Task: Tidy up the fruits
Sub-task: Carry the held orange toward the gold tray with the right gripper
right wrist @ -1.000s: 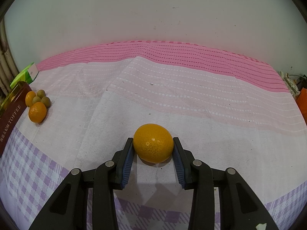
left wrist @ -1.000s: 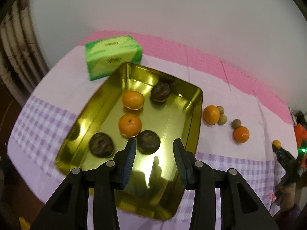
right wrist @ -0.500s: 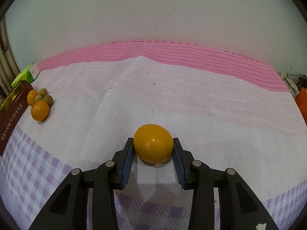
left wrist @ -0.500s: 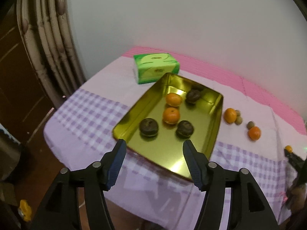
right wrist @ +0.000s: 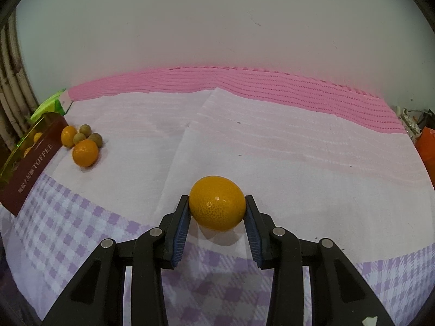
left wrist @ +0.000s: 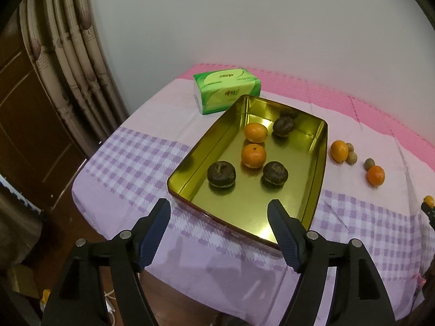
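A gold tin tray (left wrist: 320, 168) holds two oranges (left wrist: 253, 155) and three dark brown fruits (left wrist: 221, 174). My left gripper (left wrist: 218, 218) hovers short of the tray's near rim with its jaws opening and nothing between them. Right of the tray lie two more oranges (left wrist: 375, 175) and small brown round fruits (left wrist: 369, 163). In the right wrist view my right gripper (right wrist: 217, 212) is shut on a yellow-orange citrus fruit (right wrist: 216, 206), just above the tablecloth. The tray's dark red outer wall (right wrist: 30, 168) shows at far left, with loose oranges (right wrist: 85, 152) beside it.
A green tissue pack (left wrist: 227, 90) lies behind the tray. The table's left edge drops off toward curtains (left wrist: 70, 54) and a wooden door (left wrist: 24, 125). An orange object (right wrist: 426, 146) sits at the table's right end, and a white wall backs the table.
My left gripper has drawn back from over the tray to short of its near rim and its jaws have spread wide. My right gripper has risen slightly with the citrus fruit still gripped.
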`<state>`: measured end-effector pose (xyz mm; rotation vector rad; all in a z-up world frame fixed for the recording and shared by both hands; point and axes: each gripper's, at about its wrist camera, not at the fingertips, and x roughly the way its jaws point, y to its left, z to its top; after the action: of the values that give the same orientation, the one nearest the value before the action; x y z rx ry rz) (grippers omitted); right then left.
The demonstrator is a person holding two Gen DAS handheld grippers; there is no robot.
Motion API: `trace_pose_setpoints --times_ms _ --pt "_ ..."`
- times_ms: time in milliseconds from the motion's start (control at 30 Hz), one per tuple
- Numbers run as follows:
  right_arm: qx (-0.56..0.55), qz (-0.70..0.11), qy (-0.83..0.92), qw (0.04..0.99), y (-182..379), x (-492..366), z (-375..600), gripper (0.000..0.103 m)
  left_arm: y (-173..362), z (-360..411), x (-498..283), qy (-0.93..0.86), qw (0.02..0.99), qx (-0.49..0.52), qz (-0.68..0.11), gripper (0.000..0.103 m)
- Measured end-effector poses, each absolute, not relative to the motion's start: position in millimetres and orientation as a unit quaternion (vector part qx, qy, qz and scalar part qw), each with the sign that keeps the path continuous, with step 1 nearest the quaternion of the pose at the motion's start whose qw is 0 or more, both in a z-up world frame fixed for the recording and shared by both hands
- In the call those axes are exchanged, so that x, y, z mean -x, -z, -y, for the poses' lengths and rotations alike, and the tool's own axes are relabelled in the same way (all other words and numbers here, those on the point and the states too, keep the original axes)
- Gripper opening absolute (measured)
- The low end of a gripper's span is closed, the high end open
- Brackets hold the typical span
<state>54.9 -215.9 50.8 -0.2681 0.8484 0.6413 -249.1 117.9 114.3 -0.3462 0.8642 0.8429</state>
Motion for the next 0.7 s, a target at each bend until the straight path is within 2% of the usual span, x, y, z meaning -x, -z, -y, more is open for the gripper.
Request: trace_pose_setpoints --times_ms 700 --pt "0.13 -0.371 -0.353 0.849 -95 -21 186 0.036 -113 -114 247 -0.394 0.81 0.145 -0.408 0.08"
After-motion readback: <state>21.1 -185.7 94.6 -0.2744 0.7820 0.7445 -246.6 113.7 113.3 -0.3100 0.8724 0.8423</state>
